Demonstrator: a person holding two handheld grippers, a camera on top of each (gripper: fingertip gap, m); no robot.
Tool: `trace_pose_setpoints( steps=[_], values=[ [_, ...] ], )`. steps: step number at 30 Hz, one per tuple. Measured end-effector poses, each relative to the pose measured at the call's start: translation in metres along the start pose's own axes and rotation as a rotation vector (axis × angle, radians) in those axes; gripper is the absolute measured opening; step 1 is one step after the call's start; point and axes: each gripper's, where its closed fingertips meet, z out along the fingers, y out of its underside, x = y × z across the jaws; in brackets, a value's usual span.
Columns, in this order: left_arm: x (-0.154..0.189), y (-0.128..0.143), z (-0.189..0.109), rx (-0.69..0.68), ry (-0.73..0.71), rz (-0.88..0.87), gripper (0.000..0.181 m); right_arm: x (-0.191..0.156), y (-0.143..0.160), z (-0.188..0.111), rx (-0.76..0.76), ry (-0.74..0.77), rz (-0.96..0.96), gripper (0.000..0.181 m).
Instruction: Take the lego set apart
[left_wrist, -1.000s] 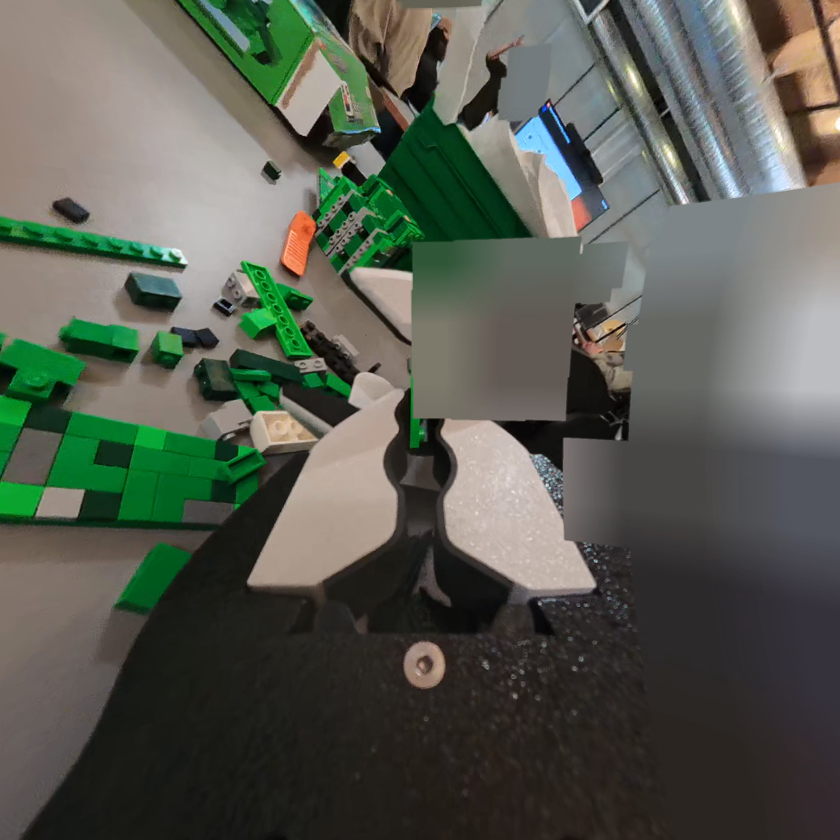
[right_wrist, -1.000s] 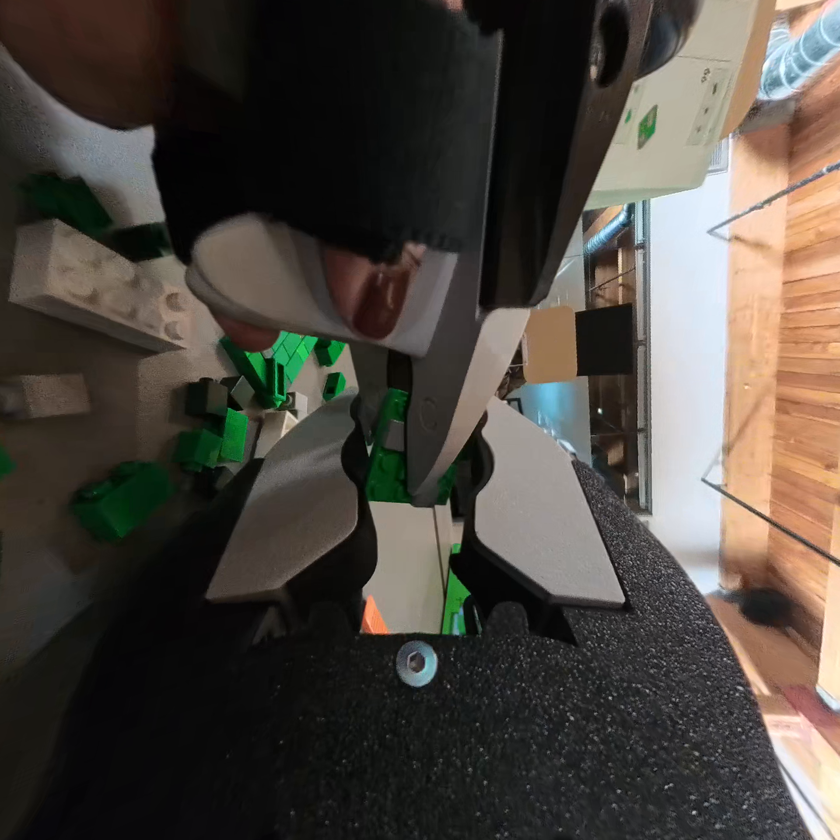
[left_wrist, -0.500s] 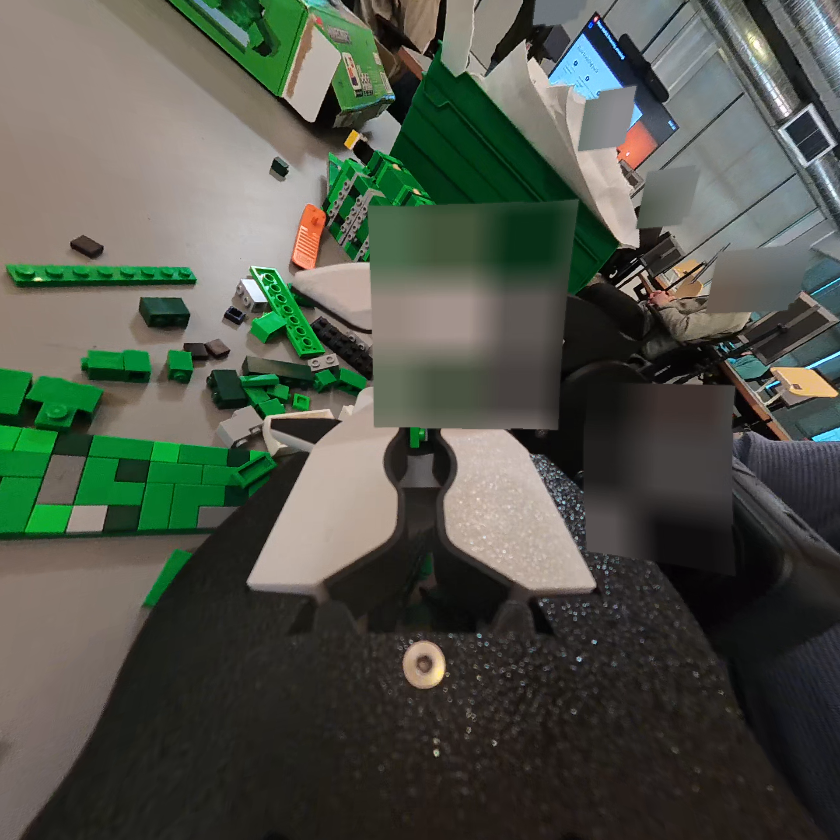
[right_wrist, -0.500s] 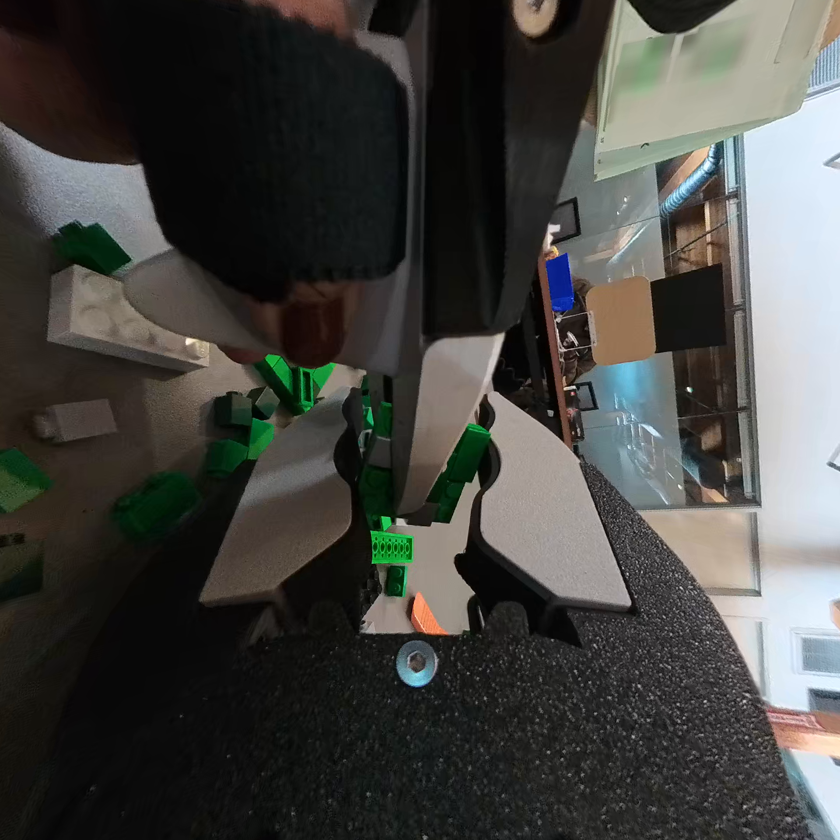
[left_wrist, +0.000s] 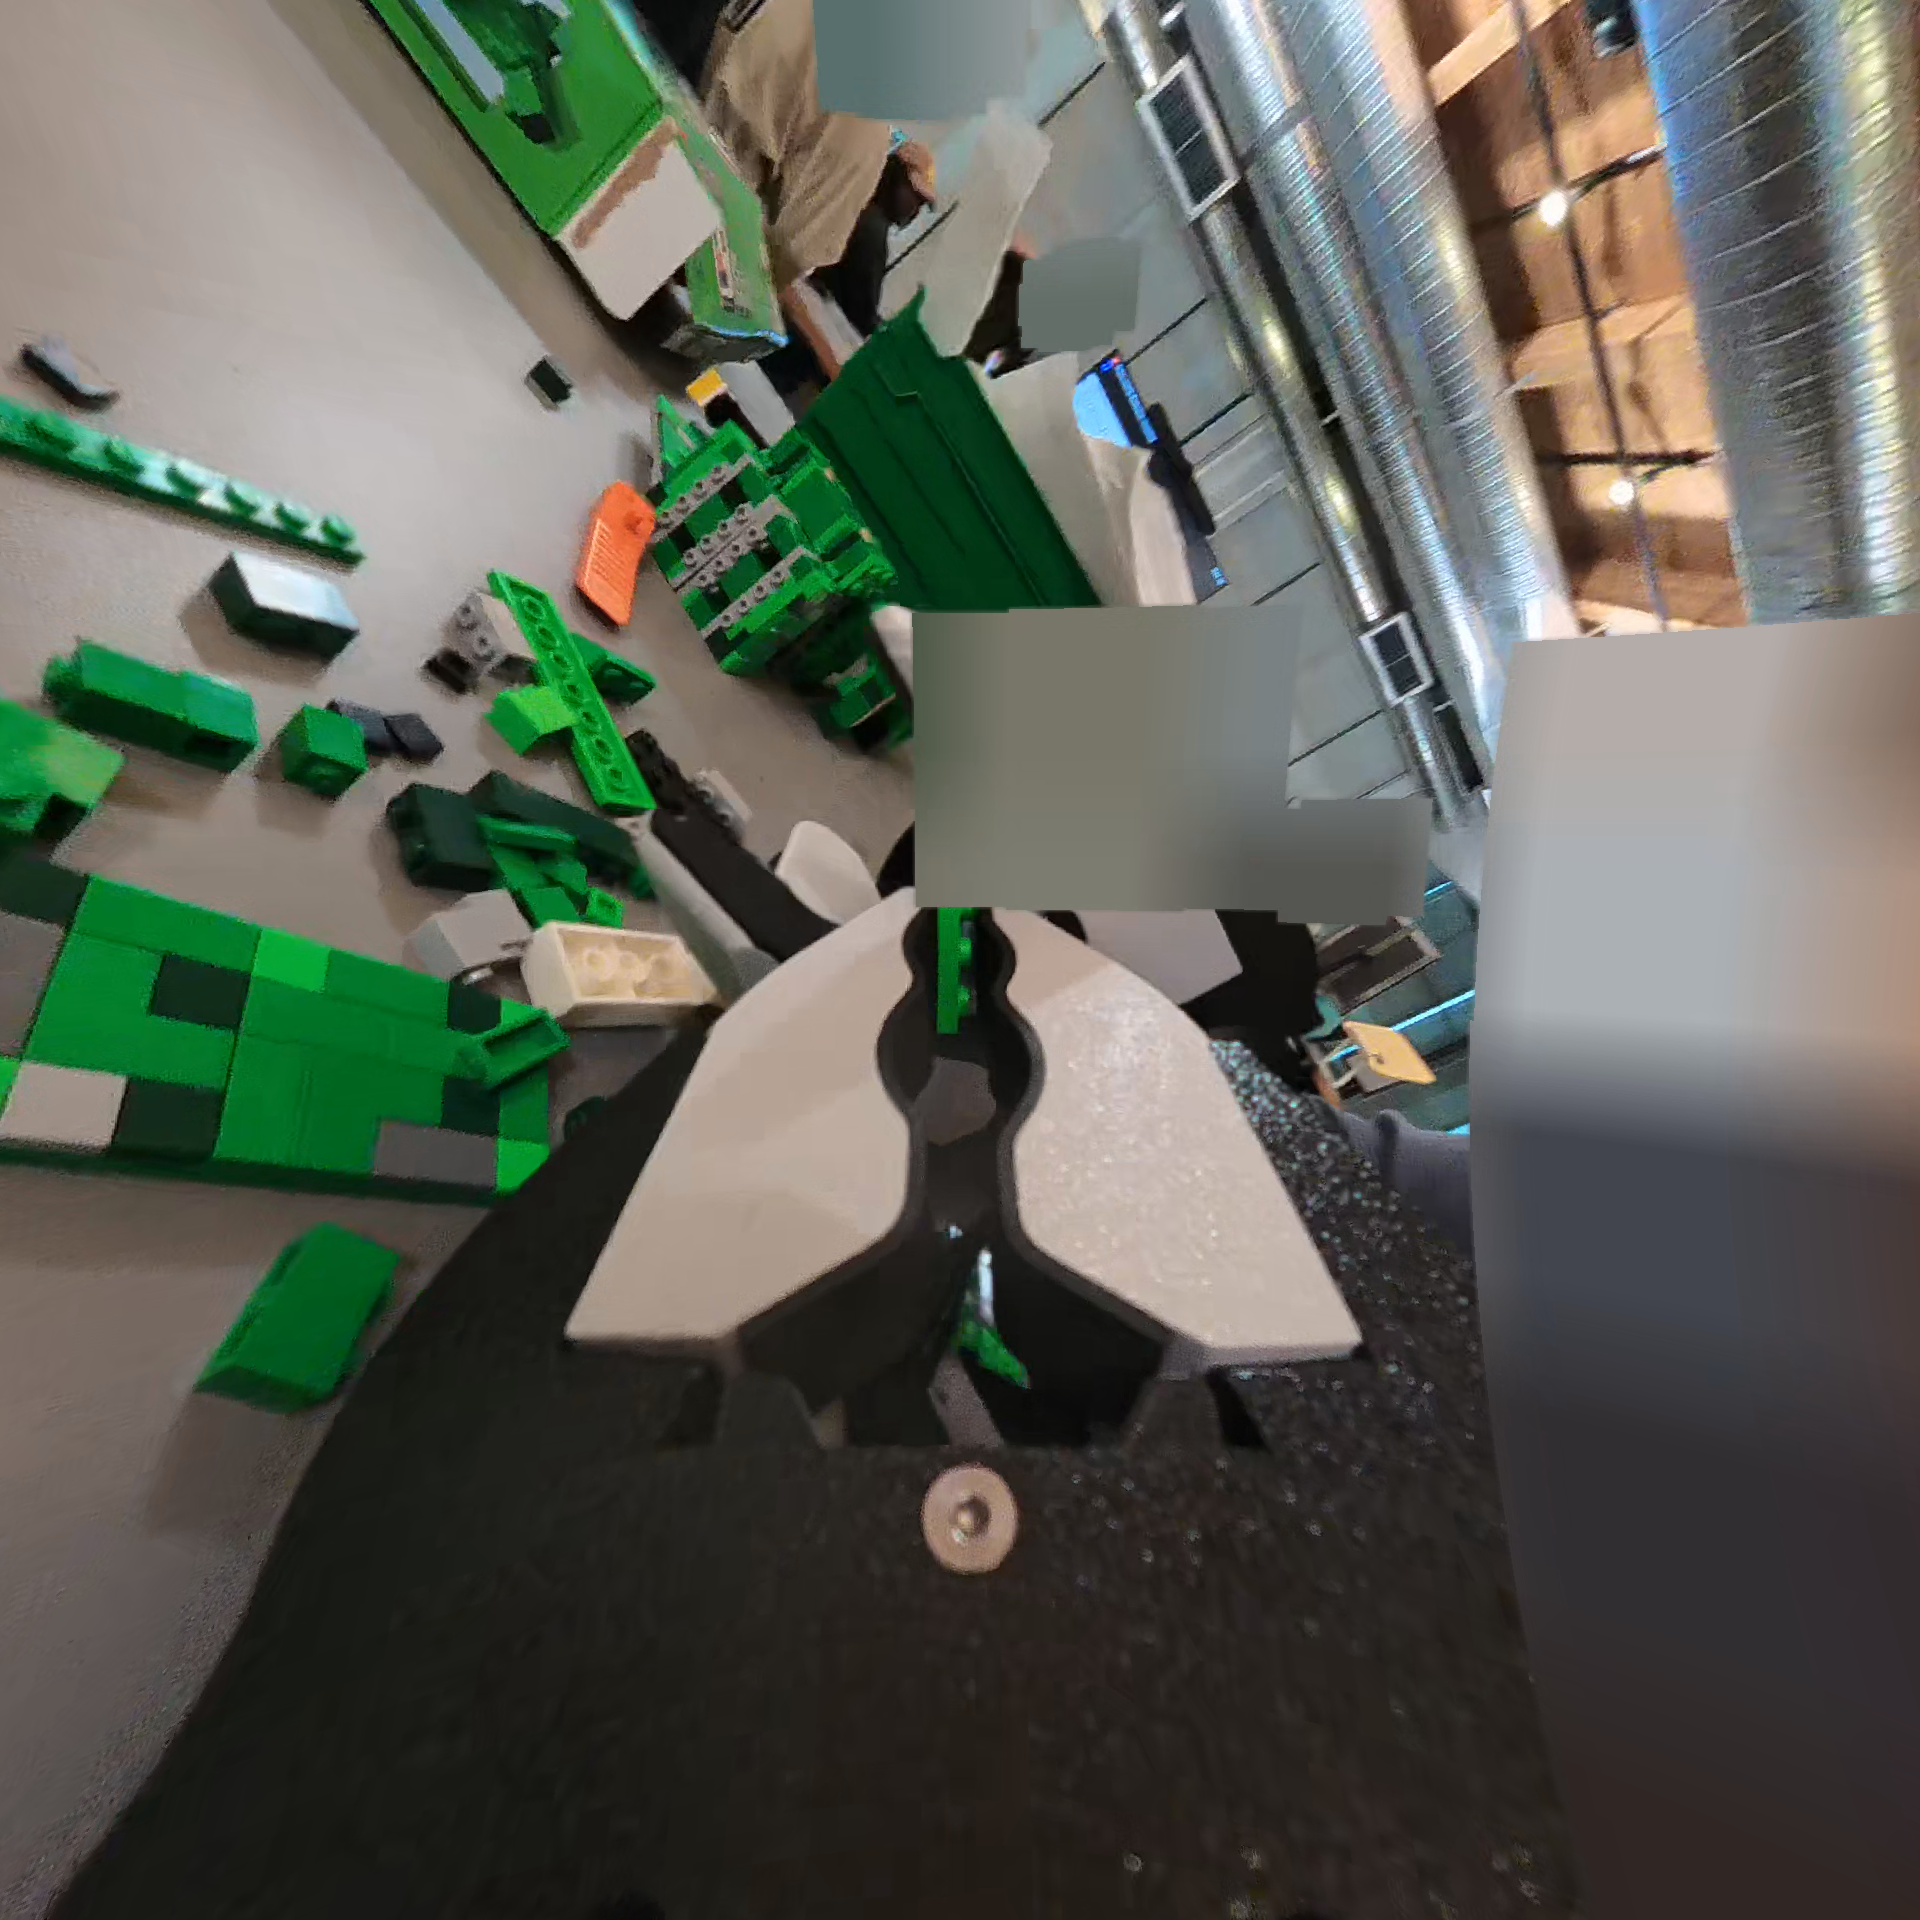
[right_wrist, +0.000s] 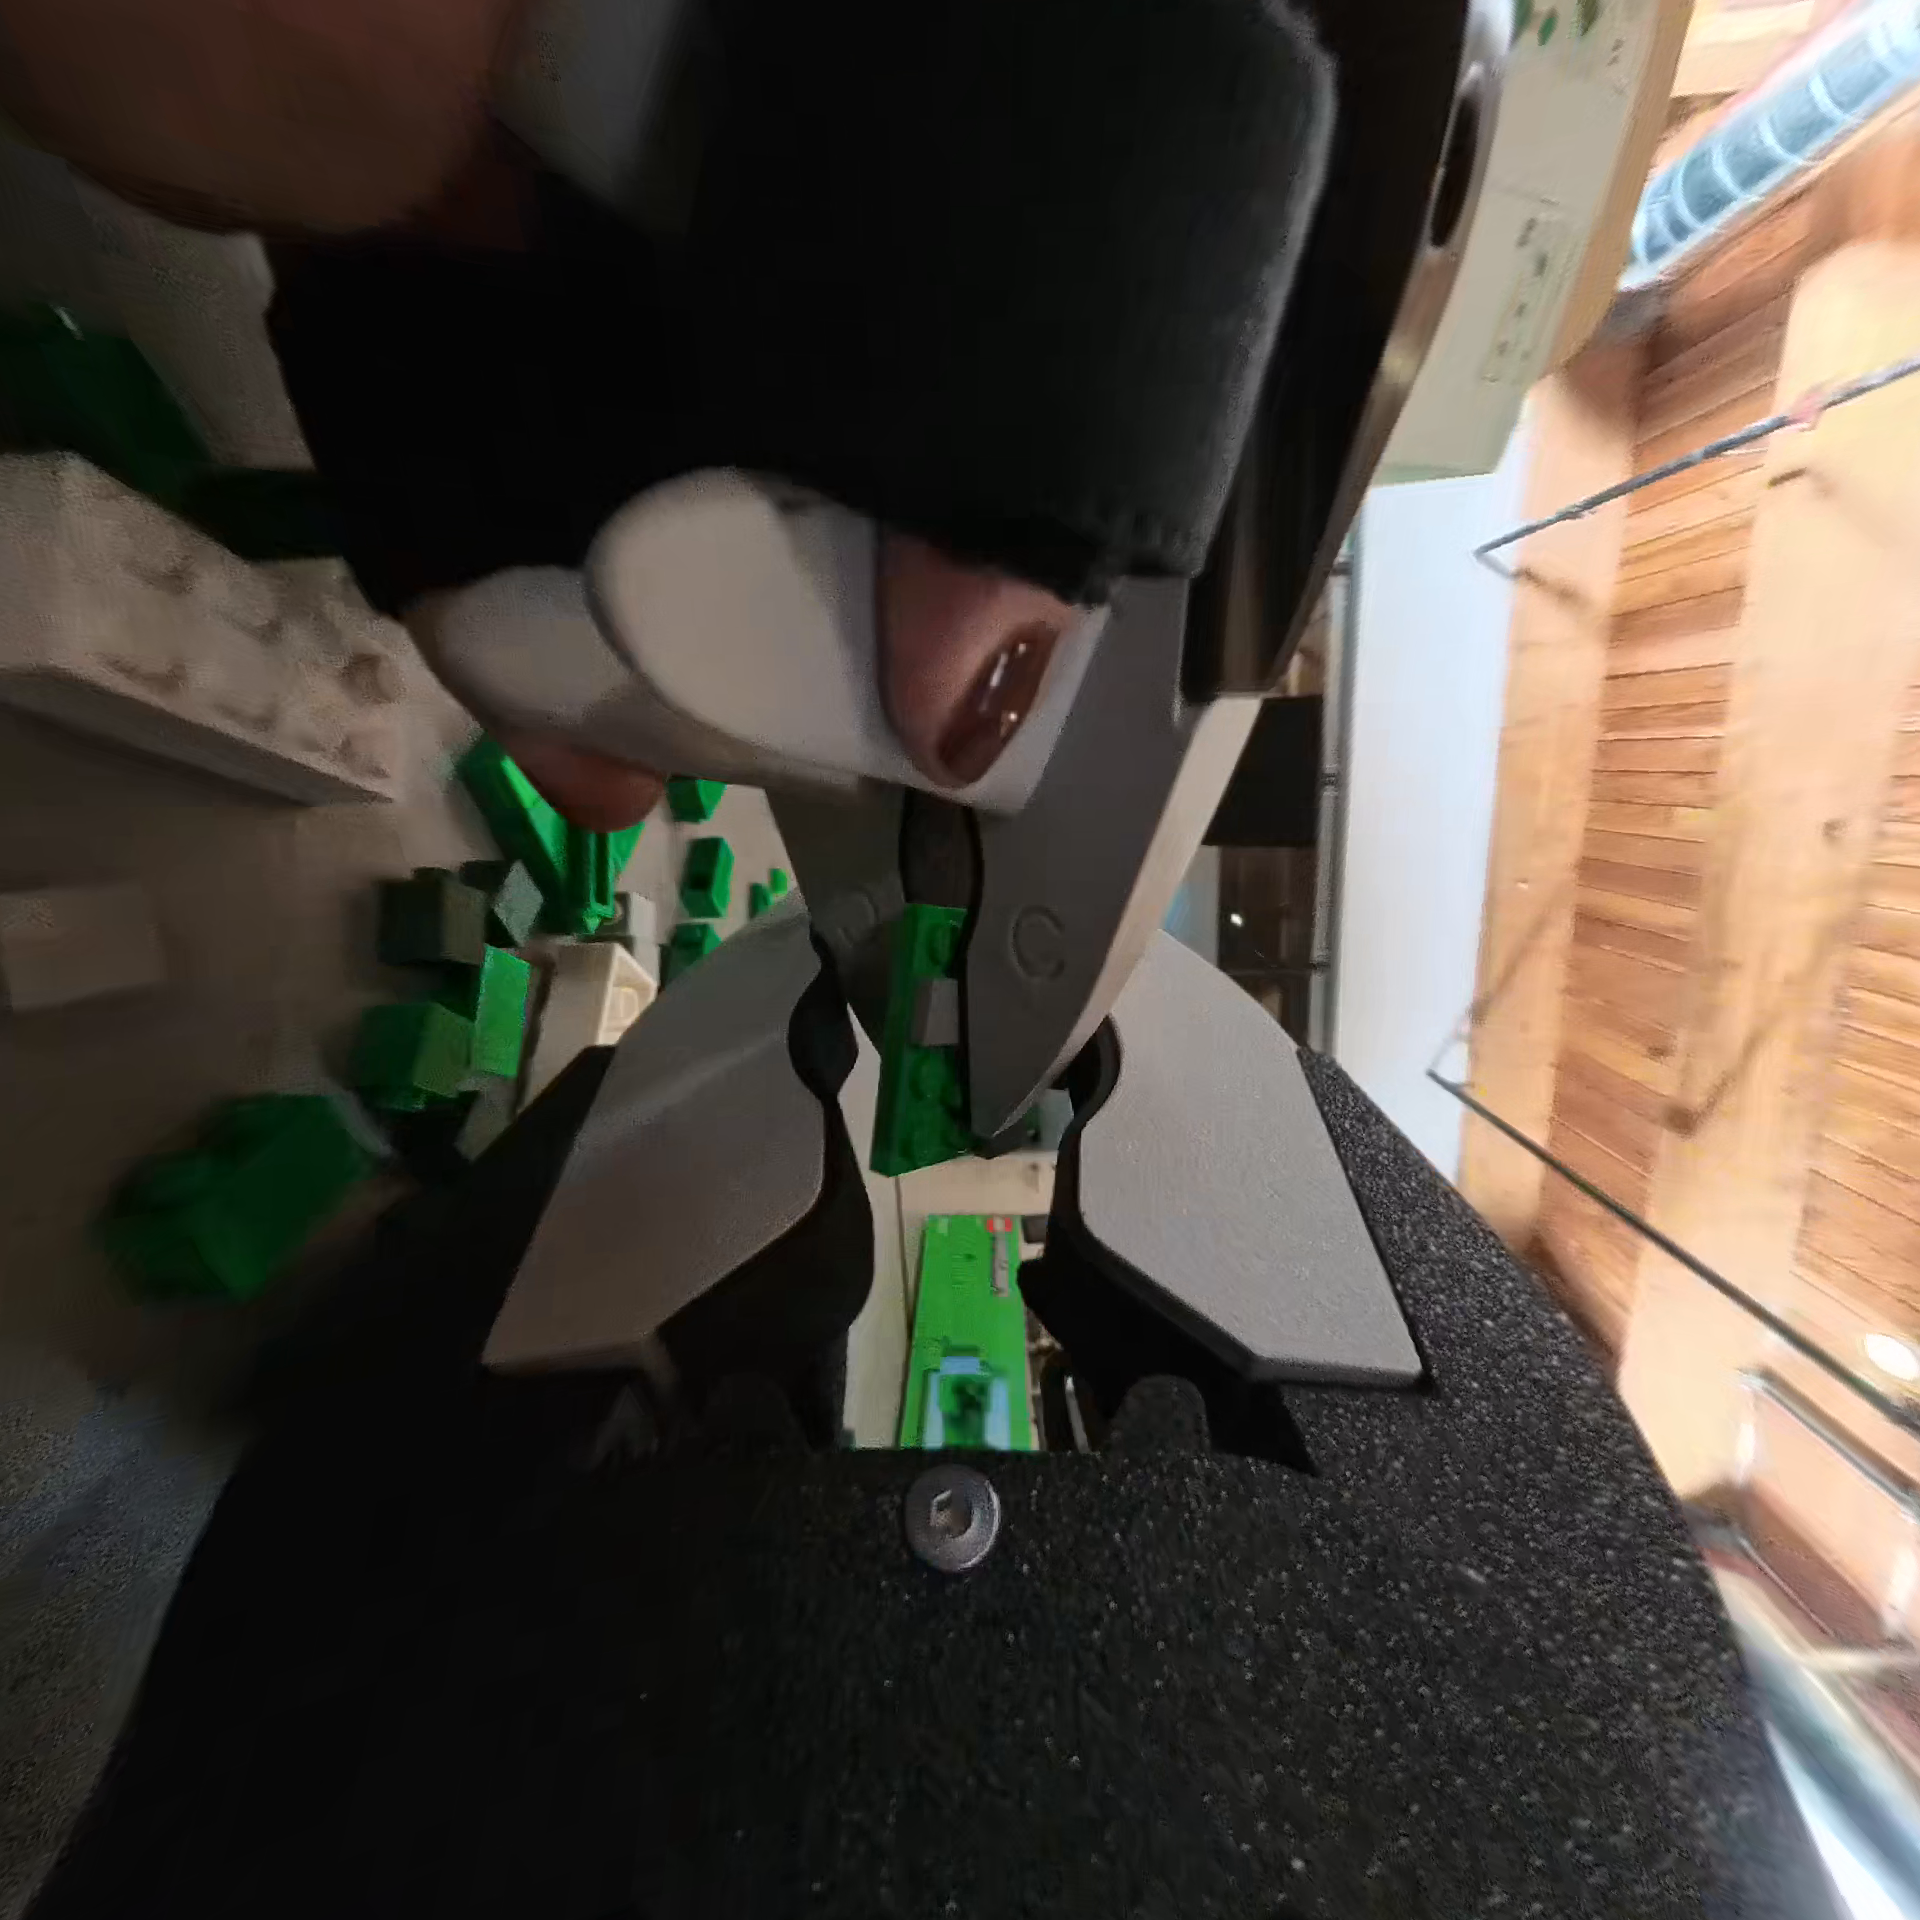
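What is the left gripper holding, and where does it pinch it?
The left gripper pinches a thin green plate edge-on, by one end, between its tips. The right gripper is open, holding nothing.

Left wrist view: rolled sideways, low over the grey table, facing along its far edge toward the green box. Right wrist view: also rolled, pressed close against the left gripper, facing that box through the gap. Shared: the gripped green plate, box, loose bricks.
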Motion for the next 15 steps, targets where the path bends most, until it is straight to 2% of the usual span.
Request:
trace_pose_setpoints(
  steps=[4,7,9,12,13,15],
  values=[
    [-0.011,-0.002,0.001,0.007,-0.099,0.064,0.006,-0.009,0.005,0.004,-0.012,-0.073,0.085,0.034],
    [-0.017,-0.018,-0.008,0.095,-0.165,0.139,0.005,-0.005,0.013,0.002,-0.022,-0.119,0.218,0.051],
    [-0.016,-0.029,-0.016,0.166,-0.185,0.194,0.005,-0.008,0.017,-0.001,-0.013,-0.227,0.358,0.06],
    [-0.003,-0.043,-0.025,0.268,-0.088,0.216,0.005,-0.012,0.017,-0.011,0.059,-0.398,0.613,0.064],
    [0.002,-0.047,-0.027,0.299,-0.043,0.217,0.005,-0.008,0.017,-0.015,0.099,-0.43,0.725,0.06],
    [0.011,-0.051,-0.03,0.34,0.044,0.207,0.005,0.01,0.004,-0.025,0.261,-0.513,1.008,0.052]
  ],
)
